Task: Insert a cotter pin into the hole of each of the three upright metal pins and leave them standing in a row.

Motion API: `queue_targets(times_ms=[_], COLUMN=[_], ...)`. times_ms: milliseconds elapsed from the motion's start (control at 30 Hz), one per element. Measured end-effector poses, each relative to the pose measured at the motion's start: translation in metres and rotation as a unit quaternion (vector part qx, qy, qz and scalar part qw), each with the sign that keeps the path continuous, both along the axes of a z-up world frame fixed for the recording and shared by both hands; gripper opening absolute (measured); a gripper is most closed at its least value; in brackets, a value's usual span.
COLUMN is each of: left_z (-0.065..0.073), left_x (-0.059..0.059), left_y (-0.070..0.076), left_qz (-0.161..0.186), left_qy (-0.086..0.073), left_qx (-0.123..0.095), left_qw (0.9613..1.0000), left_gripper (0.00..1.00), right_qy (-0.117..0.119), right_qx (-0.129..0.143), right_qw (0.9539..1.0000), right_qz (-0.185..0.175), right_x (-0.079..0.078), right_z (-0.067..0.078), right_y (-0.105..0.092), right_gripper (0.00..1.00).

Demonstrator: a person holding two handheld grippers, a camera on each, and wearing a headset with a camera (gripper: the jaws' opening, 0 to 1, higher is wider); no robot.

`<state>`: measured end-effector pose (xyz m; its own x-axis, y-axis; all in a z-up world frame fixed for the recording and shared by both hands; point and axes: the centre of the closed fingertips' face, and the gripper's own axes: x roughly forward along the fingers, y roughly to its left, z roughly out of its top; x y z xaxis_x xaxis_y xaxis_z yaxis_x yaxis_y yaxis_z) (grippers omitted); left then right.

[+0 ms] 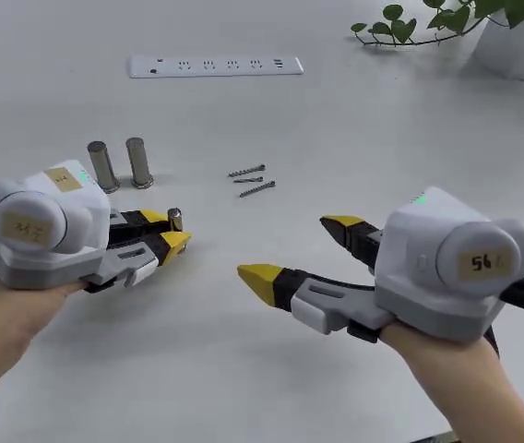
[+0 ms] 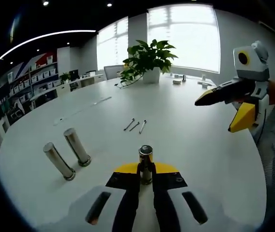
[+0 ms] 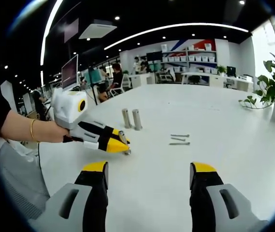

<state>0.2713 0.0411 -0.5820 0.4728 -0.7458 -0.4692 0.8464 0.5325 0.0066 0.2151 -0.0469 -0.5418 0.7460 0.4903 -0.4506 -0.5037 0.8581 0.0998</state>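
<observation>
Holding metal pin (image 1: 175,220) clamped in left tongs (image 1: 172,231), right tongs (image 1: 299,249) apart.
Ahead of right tongs: probably light, slippery cotter pins (image 1: 248,180); pinch mid-shank.

table (image 1: 244,388): white | power strip (image 1: 216,65): far side | plant (image 1: 428,18): white pot | windows (image 2: 183,36): bright | shelves (image 2: 26,82): along wall | ceiling (image 3: 142,12): dark, light strips (image 3: 176,26)

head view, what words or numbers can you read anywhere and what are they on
"56" plus an unclear mark: handwritten on the tan sticker on the right gripper.
Two tan stickers on the left gripper: handwriting too blurred to read.
Power strip: markings too small to read.
</observation>
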Motion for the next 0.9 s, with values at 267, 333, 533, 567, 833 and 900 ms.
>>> queue_targets(times_ms=[267, 333, 533, 567, 833, 900], left_z=[-0.004, -0.005, -0.002, 0.0, 0.011, 0.014], left_x=[-0.002, -0.003, 0.0, 0.0, -0.005, -0.007], left_y=[0.0, 0.0, 0.005, 0.006, 0.018, 0.022], left_qz=[-0.001, 0.0, 0.024, 0.029, 0.068, 0.082], left_qy=[0.003, 0.005, 0.007, 0.007, 0.015, 0.019], left_qx=[0.01, 0.01, 0.005, 0.004, -0.004, -0.008], left_qw=[0.9999, 0.9999, 0.9997, 0.9995, 0.9975, 0.9964], left_gripper=[0.09, 0.11, 0.24, 0.26, 0.41, 0.45], right_qy=[0.002, 0.002, 0.014, 0.016, 0.013, 0.018], right_qx=[0.0, 0.0, 0.004, -0.002, -0.055, -0.08], right_qw=[1.0, 1.0, 0.9998, 0.9998, 0.9966, 0.9931], right_qz=[-0.002, -0.002, 0.009, 0.013, 0.059, 0.083], right_x=[0.0, 0.0, 0.001, 0.002, 0.017, 0.02], right_z=[0.0, 0.0, 0.005, 0.005, 0.009, 0.007], right_y=[-0.001, -0.002, -0.004, -0.005, -0.017, -0.018], right_gripper=[0.65, 0.65, 0.63, 0.61, 0.52, 0.5])
